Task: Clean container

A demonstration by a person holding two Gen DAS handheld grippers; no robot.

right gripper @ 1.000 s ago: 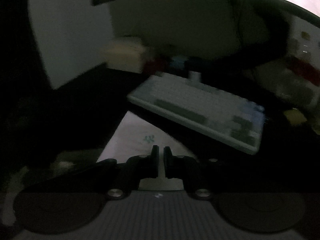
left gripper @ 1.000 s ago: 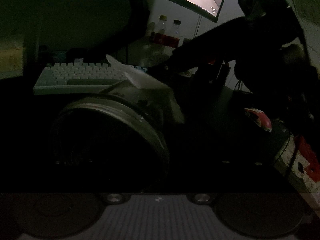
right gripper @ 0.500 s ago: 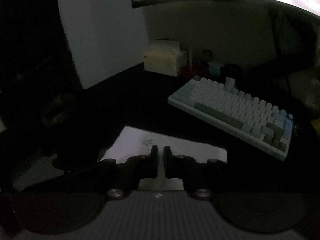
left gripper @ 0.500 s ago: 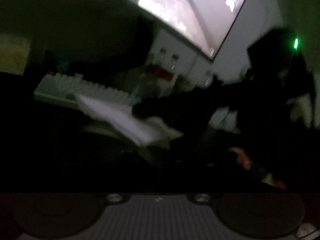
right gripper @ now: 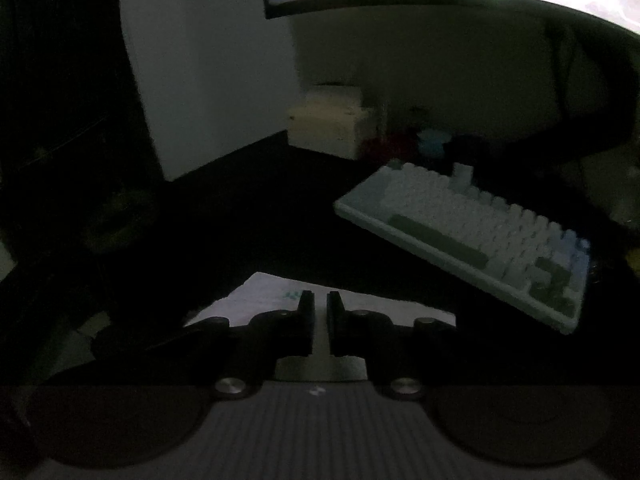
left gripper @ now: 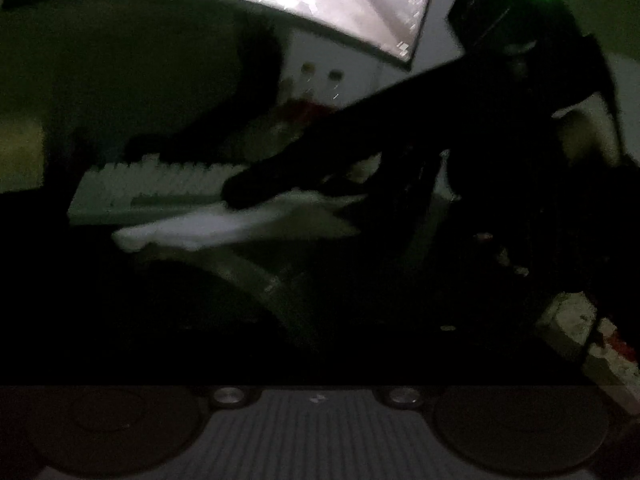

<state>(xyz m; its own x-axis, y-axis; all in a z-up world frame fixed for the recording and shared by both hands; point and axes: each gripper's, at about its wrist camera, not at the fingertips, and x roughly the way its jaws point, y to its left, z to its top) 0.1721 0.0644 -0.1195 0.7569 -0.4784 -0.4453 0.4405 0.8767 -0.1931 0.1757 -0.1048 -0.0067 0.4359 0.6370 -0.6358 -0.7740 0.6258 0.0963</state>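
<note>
Though the room is very dark, the left wrist view shows a pale keyboard (left gripper: 160, 184) at the left on the table (left gripper: 60, 300), under a lit curved monitor (left gripper: 320, 0). In front of it a white tissue (left gripper: 208, 226) hangs from the tip of the right claw (left gripper: 256, 194), which reaches in from the right. Below the tissue curves a faint rim, probably the container (left gripper: 256, 280), close before the camera. Two bottles (left gripper: 320, 88) stand behind. The left claw's fingers are lost in shadow, so I cannot tell whether they are apart or together.

In the right wrist view the fingers (right gripper: 306, 312) stand nearly together, clamped on the tissue (right gripper: 276, 294), with the keyboard (right gripper: 472, 236) to the right.
</note>
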